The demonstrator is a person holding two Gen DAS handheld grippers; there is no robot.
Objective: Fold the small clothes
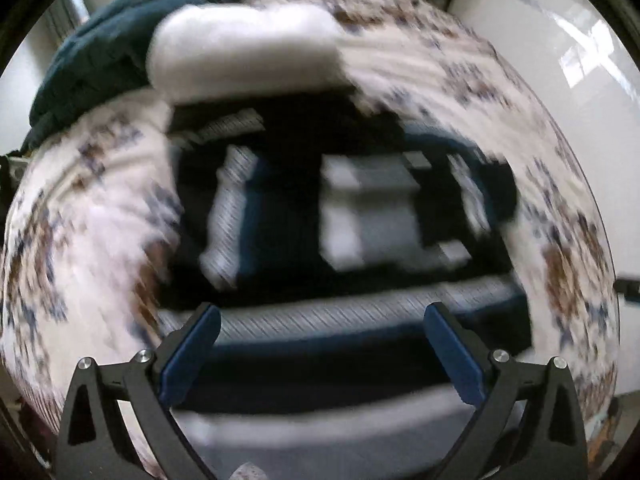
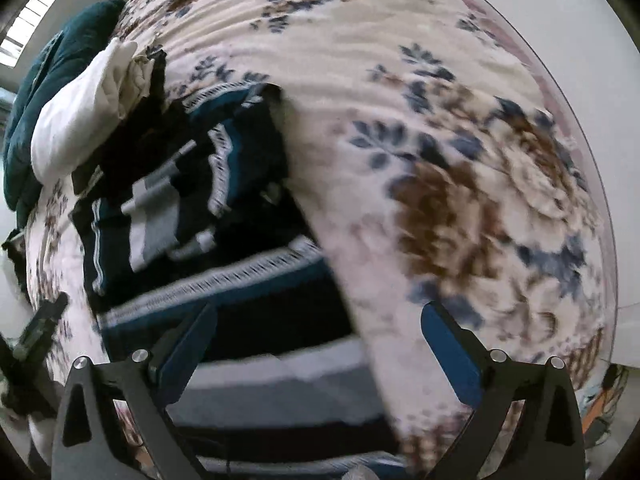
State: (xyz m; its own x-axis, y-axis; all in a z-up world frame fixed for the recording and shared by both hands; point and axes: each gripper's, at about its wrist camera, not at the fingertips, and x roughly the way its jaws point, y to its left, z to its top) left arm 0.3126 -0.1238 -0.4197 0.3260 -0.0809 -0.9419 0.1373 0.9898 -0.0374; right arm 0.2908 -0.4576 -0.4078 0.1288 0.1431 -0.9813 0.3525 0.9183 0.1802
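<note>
A dark navy garment with white, grey and teal stripes (image 1: 360,216) lies spread on the floral bedspread (image 1: 440,64). It also shows in the right wrist view (image 2: 192,216), at left and centre. My left gripper (image 1: 322,354) is open and empty, just above the garment's near striped hem. My right gripper (image 2: 320,354) is open and empty over the garment's right edge, where it meets the bedspread (image 2: 440,160). Both views are motion-blurred.
A white folded cloth (image 1: 244,48) and a dark teal blanket (image 1: 112,44) lie at the far side of the bed; both also show in the right wrist view, the cloth (image 2: 76,120) and the blanket (image 2: 48,76). A white wall (image 1: 568,60) stands at the right.
</note>
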